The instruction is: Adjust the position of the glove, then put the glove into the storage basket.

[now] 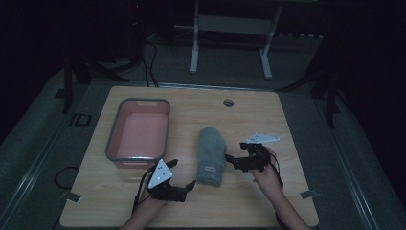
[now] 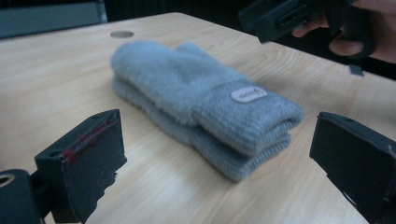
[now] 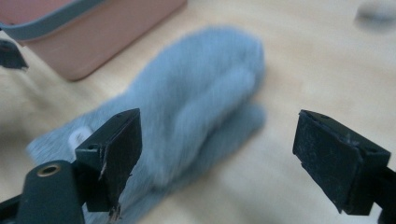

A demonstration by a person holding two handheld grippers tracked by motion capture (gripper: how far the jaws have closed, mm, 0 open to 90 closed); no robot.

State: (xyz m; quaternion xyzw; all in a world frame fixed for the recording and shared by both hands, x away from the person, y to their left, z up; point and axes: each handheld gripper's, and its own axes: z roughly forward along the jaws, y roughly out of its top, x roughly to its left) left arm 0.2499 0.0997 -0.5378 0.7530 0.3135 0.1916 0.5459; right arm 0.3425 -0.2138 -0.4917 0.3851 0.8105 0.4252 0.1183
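The grey mittens (image 1: 211, 154) lie stacked flat on the worktop (image 1: 249, 201), just right of the pink bin (image 1: 139, 130). Both hand-held grippers stand open and hold nothing: the left one (image 1: 184, 175) by the cuff, the right one (image 1: 231, 160) beside the pair. Probably the mittens go into the bin. Grip both layers together at the cuff, then lift them clear of the bin's rim.
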